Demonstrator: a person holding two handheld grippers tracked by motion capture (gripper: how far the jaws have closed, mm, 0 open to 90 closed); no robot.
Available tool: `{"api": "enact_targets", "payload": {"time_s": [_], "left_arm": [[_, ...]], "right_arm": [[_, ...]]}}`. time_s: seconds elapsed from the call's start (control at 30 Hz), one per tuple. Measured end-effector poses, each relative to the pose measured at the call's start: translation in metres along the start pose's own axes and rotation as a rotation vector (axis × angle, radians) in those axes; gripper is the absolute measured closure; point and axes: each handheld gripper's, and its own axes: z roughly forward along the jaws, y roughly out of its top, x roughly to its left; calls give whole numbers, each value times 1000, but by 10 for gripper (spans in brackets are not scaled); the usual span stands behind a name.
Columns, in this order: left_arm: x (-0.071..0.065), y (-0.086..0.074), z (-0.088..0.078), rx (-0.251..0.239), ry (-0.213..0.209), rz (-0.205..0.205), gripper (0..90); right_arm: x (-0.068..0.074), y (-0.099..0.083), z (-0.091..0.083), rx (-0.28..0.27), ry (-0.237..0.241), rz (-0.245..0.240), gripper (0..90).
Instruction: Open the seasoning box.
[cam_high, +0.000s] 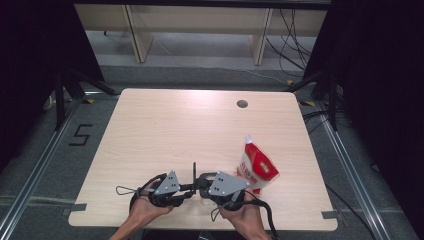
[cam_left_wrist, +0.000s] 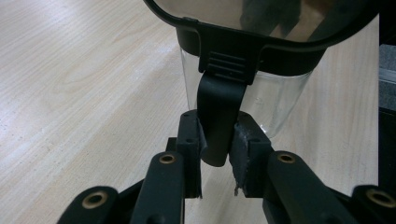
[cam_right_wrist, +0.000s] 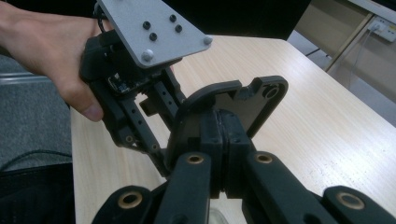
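A clear plastic container (cam_left_wrist: 280, 98) with a black rim (cam_left_wrist: 261, 46) stands near the table's front edge (cam_high: 205, 199), between my two grippers. A black tab (cam_left_wrist: 219, 107) hangs down from the rim. My left gripper (cam_left_wrist: 217, 140) is shut on that tab, a pad pressing on each side of it. My right gripper (cam_right_wrist: 219, 135) is shut on a flat black lid piece (cam_right_wrist: 233, 100), which is tipped up on edge. In the high view the left gripper (cam_high: 187, 189) points right and the right gripper (cam_high: 202, 182) points left, their tips almost meeting.
A red and white pouch (cam_high: 257, 167) stands just right of the right gripper. The wooden table (cam_high: 175, 125) has a round cable hole (cam_high: 242, 103) near its far edge. The hand (cam_right_wrist: 56, 60) holding the left gripper is close behind the lid piece.
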Motion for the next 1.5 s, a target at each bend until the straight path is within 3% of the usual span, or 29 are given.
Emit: {"api": "enact_targets", "payload": {"time_s": [0.63,0.73,0.83,1.0,1.13,1.23,1.33,1.43,1.5], "left_arm": [[-2,0,1,-7,8,-7,740],[1,1,0,6,0,16,739],[-1,0,0,-5,-4,-11,733],[2,-4,-3,-8,-2,12,611],[2,-7,-8,-25,-9,-17,482],[1,-9,-10,-24,-3,-13,425],[0,-11,-15,-19,3,-43,361],[0,-13,-20,13,14,-53,333],[-2,-15,-21,12,16,-82,313]], "right_arm": [[2,3,10,5,11,-6,890],[1,2,9,7,7,-4,870],[0,2,7,10,9,8,852],[-5,-6,-1,14,-6,33,821],[-11,-18,-11,11,-25,57,792],[-14,-25,-17,10,-42,71,761],[-17,-36,-28,2,-66,115,637],[-18,-46,-37,0,-75,151,587],[-18,-52,-41,-3,-75,172,561]]}}
